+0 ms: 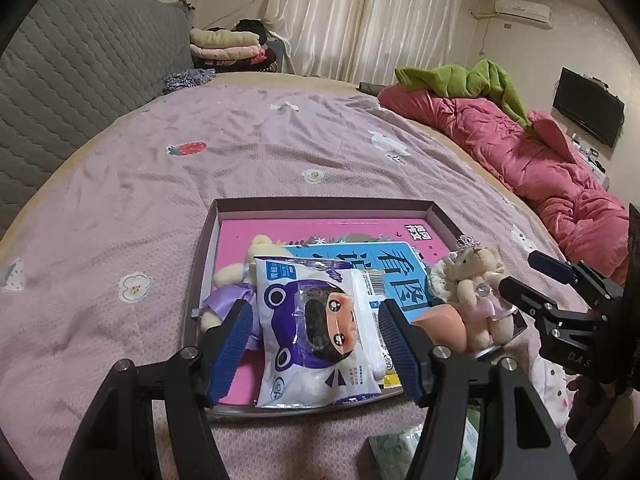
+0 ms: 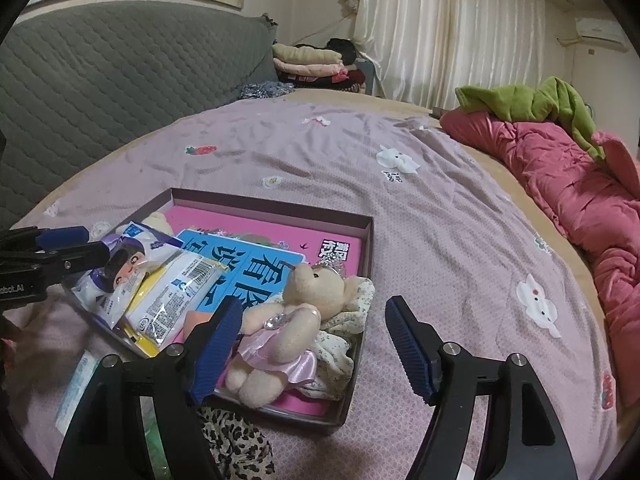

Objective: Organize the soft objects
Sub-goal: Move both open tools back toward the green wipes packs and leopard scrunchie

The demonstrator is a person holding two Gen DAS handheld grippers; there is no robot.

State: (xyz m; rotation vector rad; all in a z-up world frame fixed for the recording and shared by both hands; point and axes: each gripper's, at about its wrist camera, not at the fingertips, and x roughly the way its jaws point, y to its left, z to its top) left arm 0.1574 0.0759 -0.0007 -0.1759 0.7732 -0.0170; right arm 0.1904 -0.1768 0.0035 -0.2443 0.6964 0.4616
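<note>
Pink sheets cover the bed (image 1: 200, 128) under us. Our left gripper (image 1: 316, 332) is spread wide around the white snack bag (image 1: 320, 332), not pinching it. Our right gripper (image 2: 316, 344) is wide apart too, with the bear in the pink dress (image 2: 280, 332) by its left finger. Both toys lie in the flat box (image 1: 320, 204) on the books. We think the bag may slip (it looks shiny). A purple-dressed doll (image 1: 228, 292) hides under it, and we cannot see its face.
</note>
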